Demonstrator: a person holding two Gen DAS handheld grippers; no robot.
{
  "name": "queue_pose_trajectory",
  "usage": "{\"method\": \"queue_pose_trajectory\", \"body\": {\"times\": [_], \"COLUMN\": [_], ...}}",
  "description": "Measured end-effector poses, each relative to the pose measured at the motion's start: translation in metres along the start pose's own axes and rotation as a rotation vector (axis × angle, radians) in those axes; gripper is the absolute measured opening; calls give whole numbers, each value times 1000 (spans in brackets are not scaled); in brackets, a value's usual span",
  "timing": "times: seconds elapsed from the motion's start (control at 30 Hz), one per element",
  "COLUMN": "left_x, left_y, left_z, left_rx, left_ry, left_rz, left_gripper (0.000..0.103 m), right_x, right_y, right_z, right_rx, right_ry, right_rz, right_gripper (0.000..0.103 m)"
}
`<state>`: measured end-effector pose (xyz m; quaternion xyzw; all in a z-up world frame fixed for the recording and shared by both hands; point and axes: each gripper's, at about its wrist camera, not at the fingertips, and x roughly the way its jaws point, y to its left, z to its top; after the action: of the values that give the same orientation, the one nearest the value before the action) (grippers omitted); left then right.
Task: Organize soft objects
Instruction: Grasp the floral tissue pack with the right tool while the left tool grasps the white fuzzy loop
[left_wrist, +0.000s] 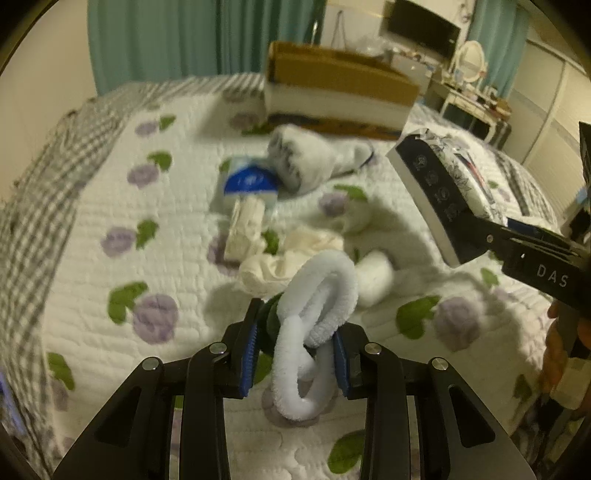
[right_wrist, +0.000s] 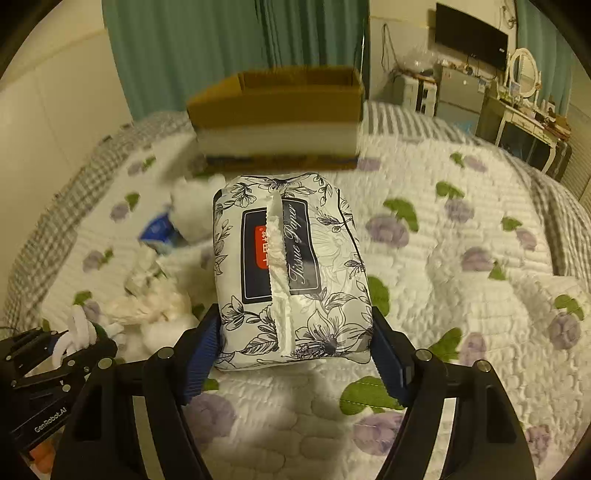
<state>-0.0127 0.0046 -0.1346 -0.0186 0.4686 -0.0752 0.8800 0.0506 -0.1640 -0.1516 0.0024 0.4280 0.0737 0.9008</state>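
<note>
Big quilted floral bedspread (right_wrist: 461, 332) carries an open brown cardboard box (right_wrist: 277, 118) at its far edge, contents hidden. Right gripper (right_wrist: 295, 354) clamps a black-and-white floral tissue pack (right_wrist: 291, 273); left gripper (left_wrist: 295, 354) pinches a fuzzy white looped hairband (left_wrist: 314, 332), both above the near edge.

dim yellowish indoor light, soft shadows on the quilt (right_wrist: 461, 332), motion-blurred background, fisheye-bent dark corners

Fluffy terry-cloth loop (left_wrist: 317, 317), glossy plastic-wrapped tissue pack (right_wrist: 291, 273), matt cardboard box (right_wrist: 277, 107), quilted cloth bedspread (right_wrist: 461, 332).
</note>
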Motion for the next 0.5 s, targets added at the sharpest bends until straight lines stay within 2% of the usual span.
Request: {"method": "queue_pose_trajectory", "body": {"times": [0.1,0.23,0.5], "left_x": [-14,-33,-58], "left_y": [-5,-7,-22], "left_z": [10,33,108], "left_rx": [29,36,101], "left_ry": [-35,-86,-212], "left_rz": [16,-4,-29], "left_gripper": [33,33,33], "right_x": [-21,-46,-64], "right_y": [-4,-10,-17], "right_z": [10,30,108], "right_rx": [16,24,-26], "right_ry": [-43,-104,-211], "right_rz": [12,26,4], "right_gripper": [75,75,75]}}
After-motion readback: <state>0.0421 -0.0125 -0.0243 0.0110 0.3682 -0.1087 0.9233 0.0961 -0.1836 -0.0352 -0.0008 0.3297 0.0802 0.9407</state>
